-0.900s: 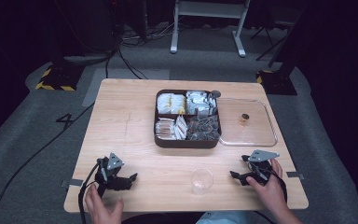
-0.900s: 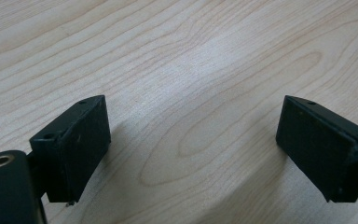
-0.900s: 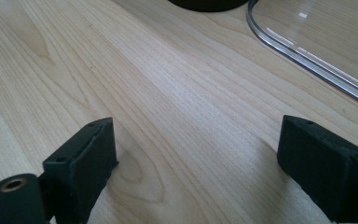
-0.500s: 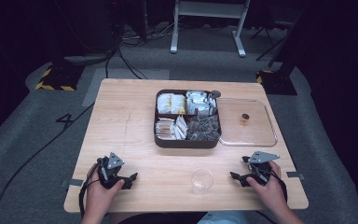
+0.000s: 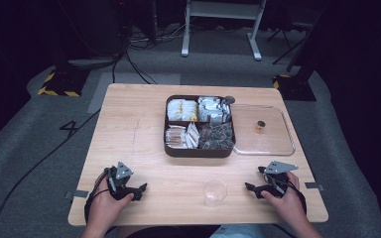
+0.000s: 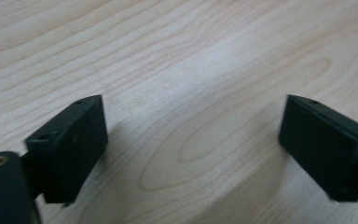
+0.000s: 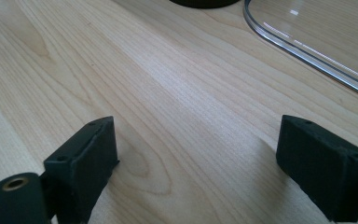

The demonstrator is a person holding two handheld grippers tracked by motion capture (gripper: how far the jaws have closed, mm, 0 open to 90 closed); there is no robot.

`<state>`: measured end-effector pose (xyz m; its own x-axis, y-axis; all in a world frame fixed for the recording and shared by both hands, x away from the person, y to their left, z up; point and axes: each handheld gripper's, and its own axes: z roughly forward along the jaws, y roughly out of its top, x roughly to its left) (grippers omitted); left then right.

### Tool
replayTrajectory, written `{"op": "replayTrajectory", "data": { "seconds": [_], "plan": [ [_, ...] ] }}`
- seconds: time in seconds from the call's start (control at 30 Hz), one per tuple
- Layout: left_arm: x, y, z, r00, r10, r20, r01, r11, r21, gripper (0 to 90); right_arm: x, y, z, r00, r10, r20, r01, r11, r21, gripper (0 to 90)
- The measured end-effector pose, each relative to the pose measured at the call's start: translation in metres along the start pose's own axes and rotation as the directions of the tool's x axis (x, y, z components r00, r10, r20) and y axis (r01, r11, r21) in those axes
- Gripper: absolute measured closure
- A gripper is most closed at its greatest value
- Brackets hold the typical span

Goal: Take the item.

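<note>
The left gripper [image 5: 138, 189] and the right gripper [image 5: 250, 187], both with jaws spread wide, rest on the table [image 5: 139, 129] on either side of the plastic cup [image 5: 214, 191].

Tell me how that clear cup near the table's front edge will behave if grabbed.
The clear cup looks thin and empty, so it is probably light and may flex or crack under a hard squeeze. Standing upright and taller than wide, it could tip if nudged high. Its smooth wall may slip.
</note>
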<state>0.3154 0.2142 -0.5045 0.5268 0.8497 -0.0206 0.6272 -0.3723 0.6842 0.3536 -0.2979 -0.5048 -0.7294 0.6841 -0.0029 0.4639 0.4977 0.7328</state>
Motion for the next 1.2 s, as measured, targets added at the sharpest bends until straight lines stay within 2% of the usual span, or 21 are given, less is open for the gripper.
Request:
{"op": "replayTrajectory", "data": {
  "seconds": [0.07, 0.13, 0.17, 0.2, 0.27, 0.4, 0.5, 0.7, 0.8, 0.83, 0.87, 0.97, 1.03, 1.13, 1.17, 1.2],
  "plan": [
    [-0.001, 0.000, 0.000, 0.9998, -0.016, -0.015, 0.016, 0.9999, -0.007, 13.9, 0.000, 0.000, 0.000, 1.0000, 0.001, 0.000, -0.001, 1.0000, -0.001, 13.6],
    [-0.001, 0.004, -0.003, 0.9971, -0.055, -0.053, 0.056, 0.9984, 0.007, 25.8, 0.002, -0.001, -0.001, 1.0000, -0.004, -0.001, 0.004, 1.0000, -0.009, 17.4],
    [-0.001, 0.005, -0.004, 0.9967, -0.052, -0.062, 0.053, 0.9985, 0.013, 31.6, 0.002, -0.001, -0.002, 1.0000, -0.006, -0.001, 0.006, 0.9999, -0.010, 17.9],
    [-0.003, 0.006, -0.005, 0.9959, -0.066, -0.061, 0.067, 0.9977, 0.009, 33.9, 0.002, -0.001, -0.002, 1.0000, -0.004, -0.002, 0.004, 0.9999, -0.011, 18.2],
    [-0.005, 0.009, -0.008, 0.9953, -0.082, -0.052, 0.081, 0.9966, -0.014, 33.7, 0.003, -0.002, -0.002, 1.0000, -0.003, -0.003, 0.003, 0.9999, -0.011, 18.2],
    [-0.014, 0.019, -0.013, 0.9956, -0.077, -0.054, 0.074, 0.9953, -0.063, 29.0, 0.003, -0.002, -0.003, 1.0000, -0.004, -0.003, 0.004, 0.9999, -0.011, 18.3],
    [-0.019, 0.026, -0.016, 0.9952, -0.072, -0.066, 0.069, 0.9964, -0.049, 29.9, 0.003, -0.002, -0.003, 1.0000, -0.004, -0.002, 0.004, 0.9999, -0.011, 18.4],
    [-0.029, 0.046, -0.019, 0.9969, -0.068, -0.040, 0.065, 0.9963, -0.057, 33.4, 0.003, -0.002, -0.003, 1.0000, -0.003, -0.004, 0.003, 0.9999, -0.012, 18.7],
    [-0.034, 0.061, -0.022, 0.9971, -0.064, -0.039, 0.061, 0.9953, -0.074, 32.8, 0.003, -0.002, -0.002, 1.0000, -0.003, -0.004, 0.003, 0.9999, -0.012, 18.7],
    [-0.034, 0.061, -0.022, 0.9971, -0.064, -0.039, 0.061, 0.9953, -0.074, 32.7, 0.003, -0.002, -0.002, 1.0000, -0.003, -0.004, 0.003, 0.9999, -0.012, 18.7],
    [-0.036, 0.069, -0.023, 0.9970, -0.072, -0.027, 0.069, 0.9932, -0.093, 32.7, 0.002, -0.002, -0.002, 1.0000, -0.004, -0.004, 0.004, 0.9999, -0.012, 18.7],
    [-0.036, 0.077, -0.023, 0.9965, -0.082, -0.016, 0.079, 0.9907, -0.110, 31.8, 0.002, -0.002, -0.002, 1.0000, -0.004, -0.004, 0.004, 0.9999, -0.012, 18.7],
    [-0.037, 0.088, -0.022, 0.9957, -0.091, 0.013, 0.092, 0.9862, -0.137, 31.5, 0.002, -0.002, -0.002, 1.0000, -0.003, -0.004, 0.003, 0.9999, -0.013, 18.7],
    [-0.037, 0.096, -0.022, 0.9958, -0.089, 0.023, 0.091, 0.9854, -0.144, 31.7, 0.002, -0.002, -0.002, 1.0000, -0.004, -0.004, 0.004, 0.9999, -0.012, 18.7],
    [-0.038, 0.104, -0.021, 0.9964, -0.081, 0.025, 0.084, 0.9872, -0.136, 32.0, 0.002, -0.002, -0.002, 1.0000, -0.004, -0.004, 0.004, 0.9999, -0.012, 18.7],
    [-0.039, 0.108, -0.020, 0.9959, -0.087, 0.025, 0.090, 0.9859, -0.141, 32.1, 0.002, -0.002, -0.002, 1.0000, -0.004, -0.004, 0.004, 0.9999, -0.012, 18.7]
  ]
}}
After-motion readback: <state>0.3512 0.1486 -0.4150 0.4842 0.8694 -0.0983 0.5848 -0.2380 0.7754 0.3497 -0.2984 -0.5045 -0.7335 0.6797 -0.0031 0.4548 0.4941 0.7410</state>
